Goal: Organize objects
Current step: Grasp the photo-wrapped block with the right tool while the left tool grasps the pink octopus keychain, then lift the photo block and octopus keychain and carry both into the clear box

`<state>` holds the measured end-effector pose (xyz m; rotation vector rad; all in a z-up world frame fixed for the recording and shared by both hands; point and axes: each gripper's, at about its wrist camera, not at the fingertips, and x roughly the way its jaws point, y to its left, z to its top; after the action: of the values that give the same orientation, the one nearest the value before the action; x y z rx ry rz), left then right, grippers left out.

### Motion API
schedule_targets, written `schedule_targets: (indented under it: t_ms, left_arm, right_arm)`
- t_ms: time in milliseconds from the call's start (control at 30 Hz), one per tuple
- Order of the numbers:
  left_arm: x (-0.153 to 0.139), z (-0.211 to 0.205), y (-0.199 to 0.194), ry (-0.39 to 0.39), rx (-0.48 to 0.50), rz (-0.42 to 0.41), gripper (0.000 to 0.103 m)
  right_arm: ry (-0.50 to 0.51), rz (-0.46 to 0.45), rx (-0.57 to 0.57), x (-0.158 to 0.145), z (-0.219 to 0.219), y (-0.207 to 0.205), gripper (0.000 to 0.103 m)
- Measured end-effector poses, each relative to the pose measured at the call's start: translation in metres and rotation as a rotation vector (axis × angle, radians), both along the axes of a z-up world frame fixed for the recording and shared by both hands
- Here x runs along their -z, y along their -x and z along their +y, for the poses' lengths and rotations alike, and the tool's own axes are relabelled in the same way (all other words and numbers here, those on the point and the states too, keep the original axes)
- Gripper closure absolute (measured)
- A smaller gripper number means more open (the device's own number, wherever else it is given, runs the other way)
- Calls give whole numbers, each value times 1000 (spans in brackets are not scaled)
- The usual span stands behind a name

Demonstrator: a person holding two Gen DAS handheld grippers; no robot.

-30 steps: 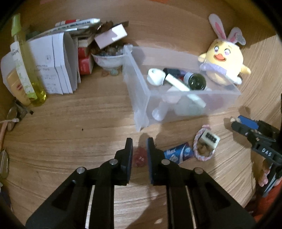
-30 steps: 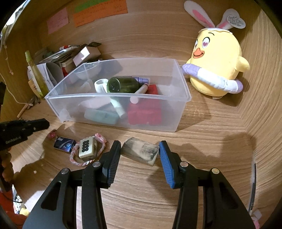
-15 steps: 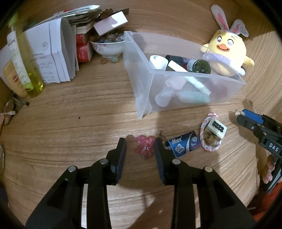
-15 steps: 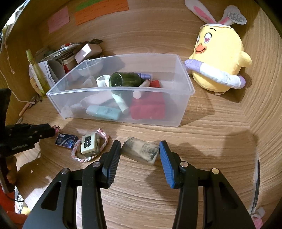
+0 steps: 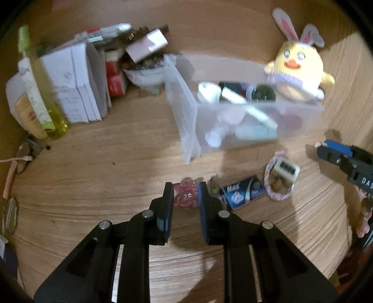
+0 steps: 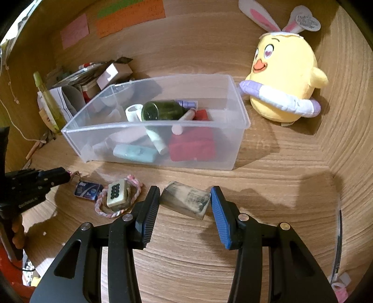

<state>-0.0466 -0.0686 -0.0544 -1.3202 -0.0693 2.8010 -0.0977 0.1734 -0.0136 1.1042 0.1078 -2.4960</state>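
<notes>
Left tool (image 5: pixel 185 198) just closed onto pink charm (image 5: pixel 185 197), hidden from right view; right tool (image 6: pixel 185 198) clamps grey block (image 6: pixel 185 200).

Our right gripper (image 6: pixel 185 198) clamps a marbled block (image 6: pixel 185 200) before the clear plastic bin (image 6: pixel 235 130) and yellow chick plush (image 6: pixel 283 91).

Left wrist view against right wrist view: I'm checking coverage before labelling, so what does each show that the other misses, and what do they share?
Only the left wrist view shows the pink charm between the left gripper fingers, which have just been closing.

Only the right wrist view shows the marbled block between the right gripper fingers, plus the wall notes.

Both show the clear bin, plush chick, mahjong tile and blue packet.
</notes>
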Motion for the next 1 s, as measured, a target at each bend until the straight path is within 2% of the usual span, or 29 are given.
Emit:
schedule_targets:
  t_ms: [267,500,667,1000]
  left_arm:
    - [-50,-4,-7,-31,-15,140,83]
    - [-85,6,-5,-37,25,233,83]
    - [-98,15,-2,-30,47,268,83]
    - [-114,23,16,-66,64,314,83]
  right_arm:
    - [31,72,-5,-27,-1,-1,61]
    - [56,129,-10,-47,-4,-2,61]
    - [65,155,-10,-57,-6,0,61]
    - [83,192,-7,-72,-9,9,61]
